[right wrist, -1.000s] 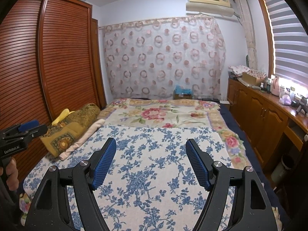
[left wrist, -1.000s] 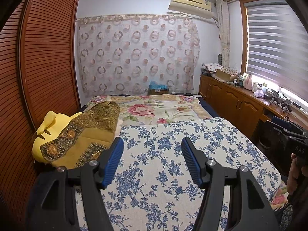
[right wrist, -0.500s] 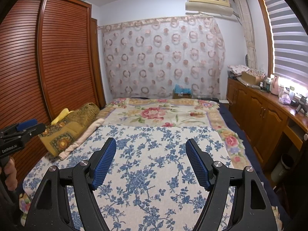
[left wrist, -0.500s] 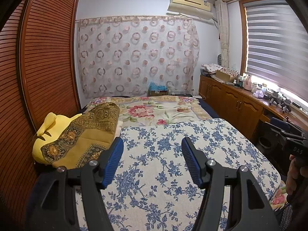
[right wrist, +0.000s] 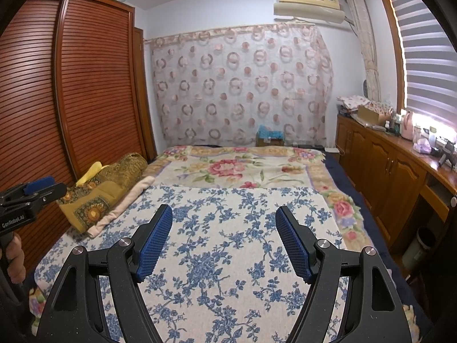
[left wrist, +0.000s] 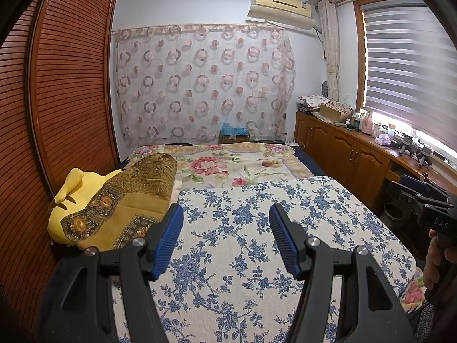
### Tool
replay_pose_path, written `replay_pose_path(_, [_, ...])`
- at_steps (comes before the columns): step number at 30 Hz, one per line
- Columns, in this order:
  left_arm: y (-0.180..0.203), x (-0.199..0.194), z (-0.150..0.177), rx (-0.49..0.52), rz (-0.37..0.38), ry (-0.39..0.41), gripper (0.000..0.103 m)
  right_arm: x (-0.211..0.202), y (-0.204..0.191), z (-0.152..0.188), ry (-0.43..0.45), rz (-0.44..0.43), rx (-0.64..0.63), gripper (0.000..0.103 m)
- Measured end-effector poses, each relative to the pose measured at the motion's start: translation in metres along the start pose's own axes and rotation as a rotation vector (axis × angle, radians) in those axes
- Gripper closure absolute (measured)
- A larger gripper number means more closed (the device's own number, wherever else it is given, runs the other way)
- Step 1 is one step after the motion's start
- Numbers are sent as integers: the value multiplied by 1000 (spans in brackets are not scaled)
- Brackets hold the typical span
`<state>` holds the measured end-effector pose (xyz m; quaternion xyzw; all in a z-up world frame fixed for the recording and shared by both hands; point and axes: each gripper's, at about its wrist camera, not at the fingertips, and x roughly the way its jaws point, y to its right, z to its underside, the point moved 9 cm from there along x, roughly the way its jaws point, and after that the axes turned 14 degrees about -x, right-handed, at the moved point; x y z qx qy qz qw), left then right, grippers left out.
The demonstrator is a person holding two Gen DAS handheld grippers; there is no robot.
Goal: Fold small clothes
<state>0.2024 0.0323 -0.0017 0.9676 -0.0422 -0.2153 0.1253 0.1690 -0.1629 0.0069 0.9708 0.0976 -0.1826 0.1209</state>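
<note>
Folded gold-patterned cloth (left wrist: 125, 197) on yellow bundle (left wrist: 75, 184), bed's left edge

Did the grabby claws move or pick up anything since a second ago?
Hardly anything changed. The left gripper and right gripper still hover open and empty over the blue-flowered cloth, with only a tiny drift of the view. The gold patterned pile by the wardrobe stayed where it was.

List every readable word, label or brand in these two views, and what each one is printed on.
"GenRobot.AI": on the body of the left gripper, seen in the right wrist view.
"DAS": on the body of the right gripper, seen in the left wrist view; the print runs out of frame.
Sticker on the air conditioner: too small to read.
</note>
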Motion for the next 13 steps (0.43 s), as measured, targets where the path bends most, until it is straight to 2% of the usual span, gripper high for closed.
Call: replay_pose_path(13, [0,0,1,1,-1,1,41,-2,2,2,0,3,1,27])
